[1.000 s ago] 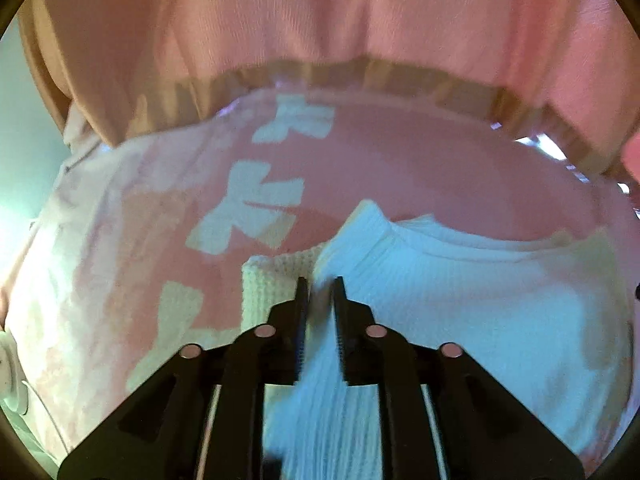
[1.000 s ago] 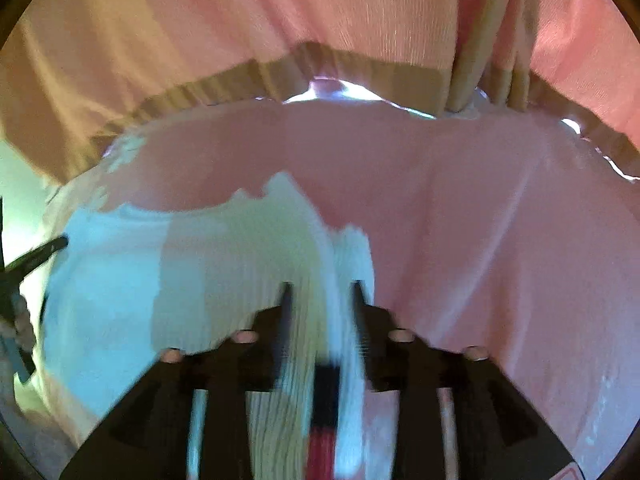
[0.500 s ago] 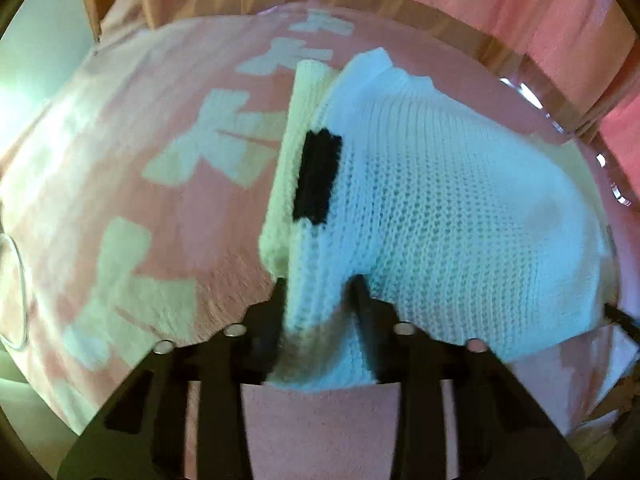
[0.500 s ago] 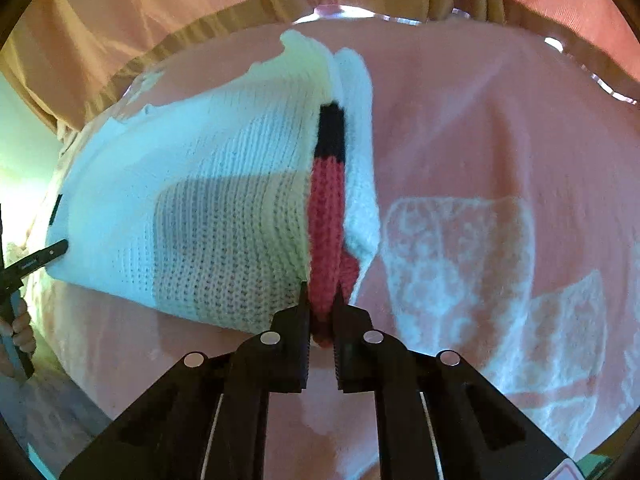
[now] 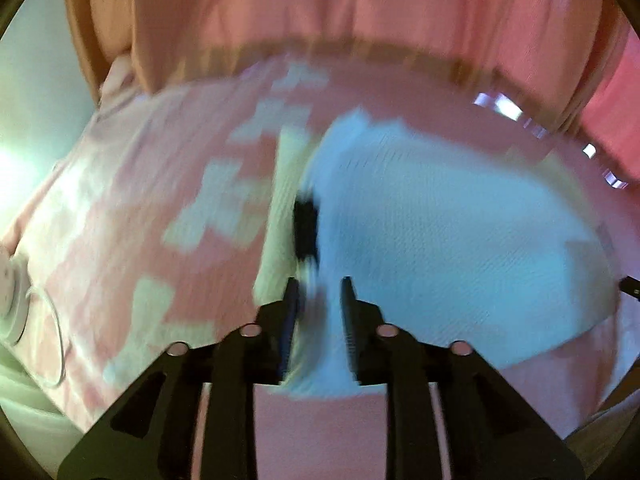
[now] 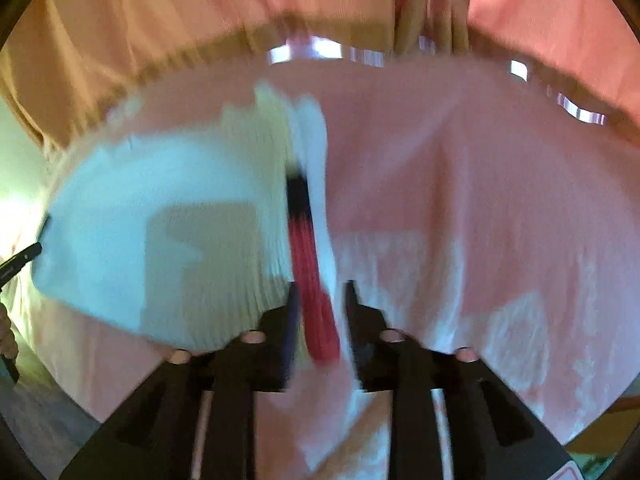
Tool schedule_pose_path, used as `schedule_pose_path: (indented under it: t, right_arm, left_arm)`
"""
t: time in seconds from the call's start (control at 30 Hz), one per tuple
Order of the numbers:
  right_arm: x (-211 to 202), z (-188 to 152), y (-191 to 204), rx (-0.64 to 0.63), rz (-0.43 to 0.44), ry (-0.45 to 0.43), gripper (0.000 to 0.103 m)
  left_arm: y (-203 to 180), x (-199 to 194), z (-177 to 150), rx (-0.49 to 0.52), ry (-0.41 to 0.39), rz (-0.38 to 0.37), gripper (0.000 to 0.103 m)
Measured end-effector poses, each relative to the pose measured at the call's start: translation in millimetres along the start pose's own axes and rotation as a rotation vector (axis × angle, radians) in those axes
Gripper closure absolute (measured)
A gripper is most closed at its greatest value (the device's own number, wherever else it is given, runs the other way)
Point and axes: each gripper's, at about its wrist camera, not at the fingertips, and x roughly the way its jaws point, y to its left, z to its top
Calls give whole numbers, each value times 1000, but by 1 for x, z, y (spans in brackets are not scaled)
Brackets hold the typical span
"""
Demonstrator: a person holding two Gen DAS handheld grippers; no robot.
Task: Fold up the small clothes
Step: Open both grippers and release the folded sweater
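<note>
A small white knit sweater (image 5: 440, 232) with black and red trim lies folded on the pink patterned cloth (image 5: 140, 208). My left gripper (image 5: 318, 300) sits at the sweater's left near corner, jaws parted around the folded edge, cloth still between them. In the right wrist view the sweater (image 6: 160, 220) lies to the left, its red and black band (image 6: 308, 264) running down its right edge. My right gripper (image 6: 320, 300) is at that edge, jaws parted with the band between them. Both views are motion-blurred.
Pink curtain (image 5: 360, 8) hangs behind the surface. A white round device with a cable (image 5: 12, 296) lies at the far left. The surface's near edge (image 6: 60, 360) drops off at the lower left. The left gripper's tip (image 6: 20, 258) shows at the left edge.
Both grippers brought the sweater's edge toward me, folding it over. The left gripper widened by half a second ago; the right gripper's jaws have just widened too. The camera tilted up slightly.
</note>
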Motion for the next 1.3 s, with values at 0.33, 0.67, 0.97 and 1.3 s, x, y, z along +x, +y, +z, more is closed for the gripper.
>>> schedule_pose_path:
  t: [0.33,0.67,0.97,1.3]
  right_arm:
    - [78,113,25,-34,26,12,53]
    - [67,130,31,-25,28,-42,97]
    - [96,132,1,39,-36,73,94]
    - [97,133,13,17,-1,90,67]
  left_arm:
    - [-39,92,103,20,70,34,48]
    - [-14,120,111,-40,79,60,103]
    - [7,143,109,-62,128,158,103]
    - [-30,124,120,-23,81,-26,37]
